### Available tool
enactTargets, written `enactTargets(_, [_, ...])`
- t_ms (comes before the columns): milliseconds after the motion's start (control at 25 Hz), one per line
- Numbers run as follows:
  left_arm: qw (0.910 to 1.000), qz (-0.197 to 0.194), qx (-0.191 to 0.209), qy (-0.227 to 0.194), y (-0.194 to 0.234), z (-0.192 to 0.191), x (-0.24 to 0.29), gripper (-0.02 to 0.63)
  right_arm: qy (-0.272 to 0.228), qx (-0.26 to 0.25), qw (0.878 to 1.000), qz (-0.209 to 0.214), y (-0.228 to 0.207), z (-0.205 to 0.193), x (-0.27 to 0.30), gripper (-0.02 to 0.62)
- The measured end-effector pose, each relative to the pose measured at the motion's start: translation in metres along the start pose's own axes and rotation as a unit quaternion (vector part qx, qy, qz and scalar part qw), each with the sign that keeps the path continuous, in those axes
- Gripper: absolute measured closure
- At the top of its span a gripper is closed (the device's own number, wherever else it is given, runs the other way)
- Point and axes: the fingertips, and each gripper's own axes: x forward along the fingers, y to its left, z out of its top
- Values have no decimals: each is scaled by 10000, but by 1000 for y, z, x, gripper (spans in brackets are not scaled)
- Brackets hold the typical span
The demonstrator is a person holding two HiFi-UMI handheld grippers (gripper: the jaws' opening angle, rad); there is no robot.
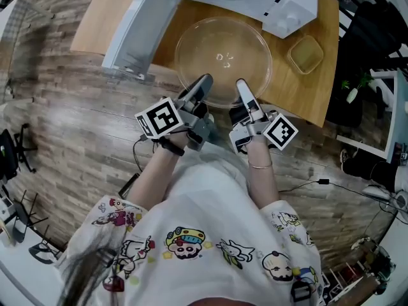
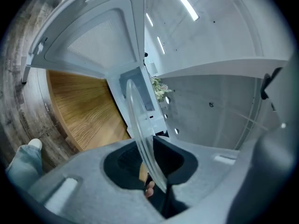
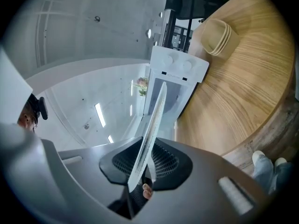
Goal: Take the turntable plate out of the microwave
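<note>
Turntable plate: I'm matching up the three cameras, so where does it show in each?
Head view: turntable plate, upper centre, over the wooden table.
Left gripper view: edge-on at centre, between the jaws.
Right gripper view: edge-on at centre, between the jaws.
Shared landmark: the white microwave.

Wooden counter (image 1: 105, 21) stands on a plank floor (image 1: 70, 145). A small yellowish square bowl (image 1: 305, 53) sits near its right edge, and a black cable (image 1: 322, 182) trails over the floor.
</note>
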Motion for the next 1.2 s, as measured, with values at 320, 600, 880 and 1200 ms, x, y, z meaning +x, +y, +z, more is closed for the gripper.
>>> enactTargets(320, [9998,-90,61,181,-15,-5,-16,549,79,-146,9999,-22,17,-8,-11,523])
enactTargets(600, [9992,-159,113,344,-26,-3,-17,549,134,-252,9996,5,29,-6,-12,522])
enactTargets(880, [9982,-282,148,506,-35,4,-23,546,122,-339,9994,-2,41,-9,-10,522])
enactTargets(1200, [9967,-374,196,697,-39,7,-32,546,127,-359,9993,21,51,-16,-8,522])
